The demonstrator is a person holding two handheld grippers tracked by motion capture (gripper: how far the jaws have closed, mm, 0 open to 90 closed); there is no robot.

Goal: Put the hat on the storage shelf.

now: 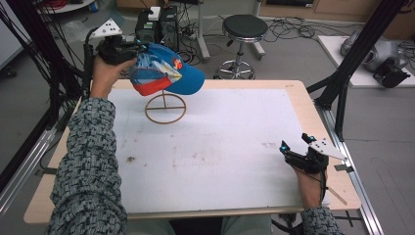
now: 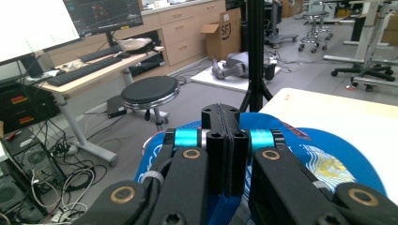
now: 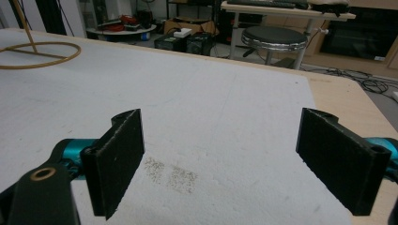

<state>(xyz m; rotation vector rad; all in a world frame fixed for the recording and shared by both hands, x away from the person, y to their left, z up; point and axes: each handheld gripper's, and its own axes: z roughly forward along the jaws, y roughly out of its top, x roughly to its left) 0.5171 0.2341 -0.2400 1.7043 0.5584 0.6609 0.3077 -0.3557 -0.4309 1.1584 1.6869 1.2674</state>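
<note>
in the high view the left gripper (image 1: 128, 49) is pinching the back edge of a blue cap (image 1: 169, 72) at about ten o'clock on the table (image 1: 293, 90), holding it over a wire hat stand (image 1: 165, 107). the cap is sitting on or just above the stand's top; which of the two is hard to tell. to do this well, the hand should be lowering the crown straight down onto the post, keeping the brim level, and letting go only once the cap is bearing its own weight. the right gripper (image 1: 293, 152) is resting near four o'clock on the white sheet (image 1: 220, 147), holding nothing.

in the left gripper view the jaws are standing pressed together with blue cap (image 2: 324, 164) fabric caught between them, the cap spreading out below and beyond them.

in the right gripper view the right gripper (image 3: 220, 154) is standing wide open over the bare sheet (image 3: 211, 93), with the stand's ring base (image 3: 40, 55) far off at ten o'clock.

no containers are sitting on the table; the stand is the only holder, and it is carrying just the cap.
</note>
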